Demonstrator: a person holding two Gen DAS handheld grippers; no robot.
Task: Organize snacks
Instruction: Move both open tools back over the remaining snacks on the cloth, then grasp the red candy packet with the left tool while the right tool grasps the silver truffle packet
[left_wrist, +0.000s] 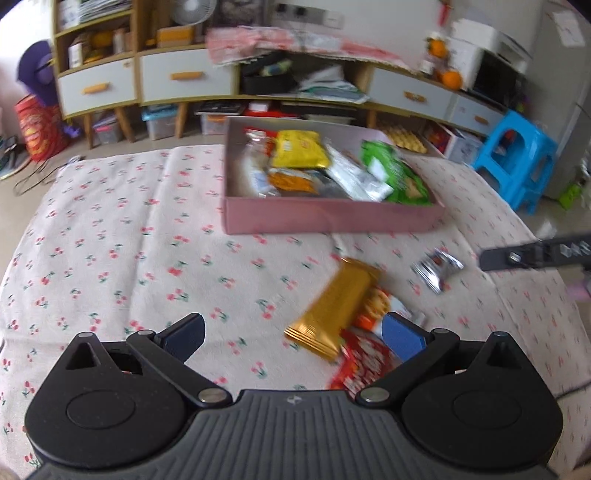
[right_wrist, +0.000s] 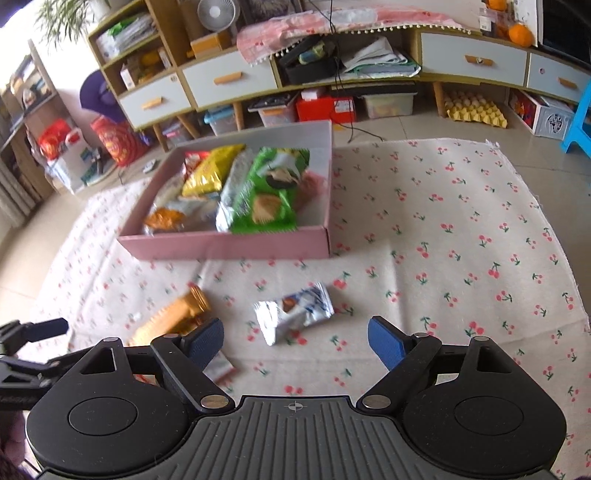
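Observation:
A pink box (left_wrist: 332, 218) (right_wrist: 229, 245) on the cherry-print cloth holds several snack packs, among them a yellow one (left_wrist: 299, 149) and a green one (right_wrist: 267, 192). Loose on the cloth in front of it lie a gold packet (left_wrist: 338, 306) (right_wrist: 173, 317), a red-and-white packet (left_wrist: 364, 363) under it, and a silver-and-blue packet (left_wrist: 437, 267) (right_wrist: 293, 312). My left gripper (left_wrist: 295, 336) is open and empty, just above the gold packet. My right gripper (right_wrist: 295, 341) is open and empty, just short of the silver packet; its tip shows in the left wrist view (left_wrist: 532, 253).
The cloth (right_wrist: 461, 240) lies on a tiled floor. Behind it stands a low cabinet with drawers (left_wrist: 184, 75) (right_wrist: 229, 79), with bins and boxes underneath. A blue plastic stool (left_wrist: 517, 158) stands at the right. An egg tray (right_wrist: 476, 109) sits on the floor.

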